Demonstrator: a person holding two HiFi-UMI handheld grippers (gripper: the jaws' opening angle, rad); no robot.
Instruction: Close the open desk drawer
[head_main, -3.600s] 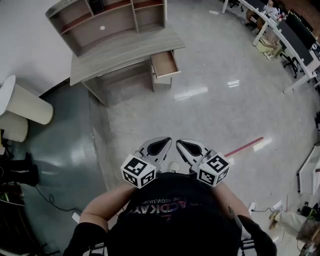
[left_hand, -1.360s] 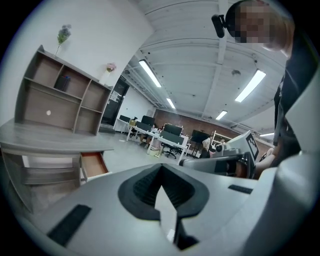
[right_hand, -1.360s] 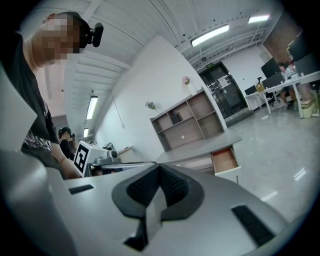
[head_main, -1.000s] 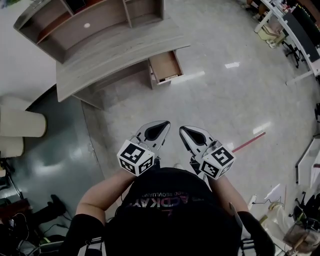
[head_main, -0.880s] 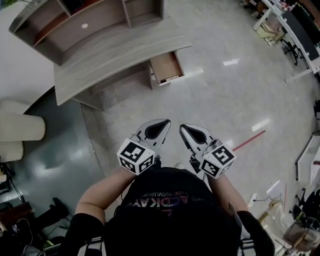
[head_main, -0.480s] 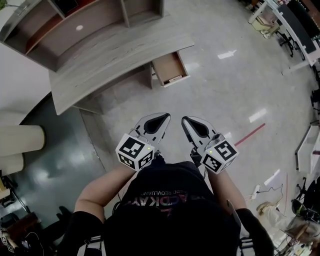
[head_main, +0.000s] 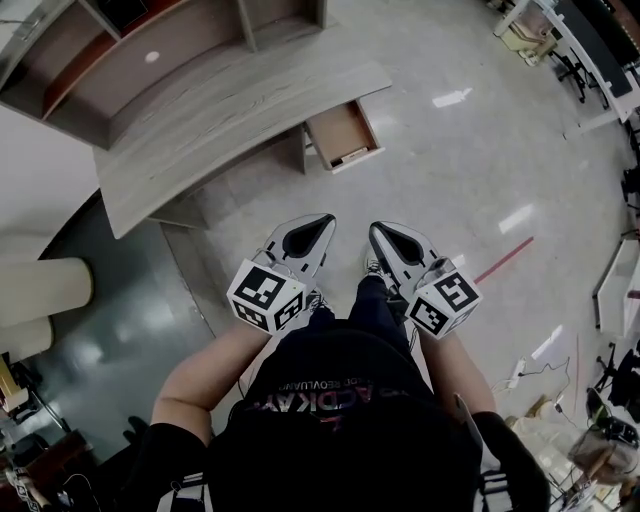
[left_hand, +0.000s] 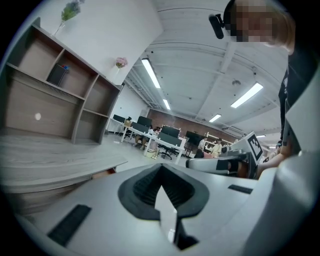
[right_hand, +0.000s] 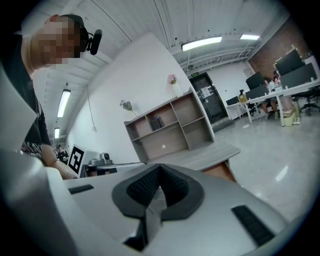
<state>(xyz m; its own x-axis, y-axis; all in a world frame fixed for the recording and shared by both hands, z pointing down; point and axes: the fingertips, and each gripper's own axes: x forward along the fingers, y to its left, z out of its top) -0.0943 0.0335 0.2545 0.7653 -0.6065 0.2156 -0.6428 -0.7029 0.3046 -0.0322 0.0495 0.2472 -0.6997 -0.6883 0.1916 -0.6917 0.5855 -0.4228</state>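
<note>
A grey wooden desk (head_main: 230, 110) with a shelf hutch (head_main: 150, 40) stands ahead on the left. Its drawer (head_main: 343, 135) is pulled out at the desk's right end, with a pale strip lying inside. My left gripper (head_main: 322, 220) and right gripper (head_main: 380, 230) are held side by side in front of the person's body, well short of the drawer and touching nothing. Both are shut and empty. In the left gripper view the shut left gripper (left_hand: 161, 170) points past the desk edge, where a bit of the drawer (left_hand: 102, 173) shows. The right gripper (right_hand: 159, 170) faces the drawer (right_hand: 220, 172).
Shiny tiled floor (head_main: 450, 170) lies between me and the desk. A red tape line (head_main: 503, 260) marks the floor at right. Office desks and chairs (head_main: 590, 60) stand at the far right, a cream cylinder (head_main: 40, 290) at left, and cables (head_main: 520, 375) at lower right.
The person has stepped toward the desk, so the desk and drawer sit closer to both grippers. The grippers stay shut and side by side.
</note>
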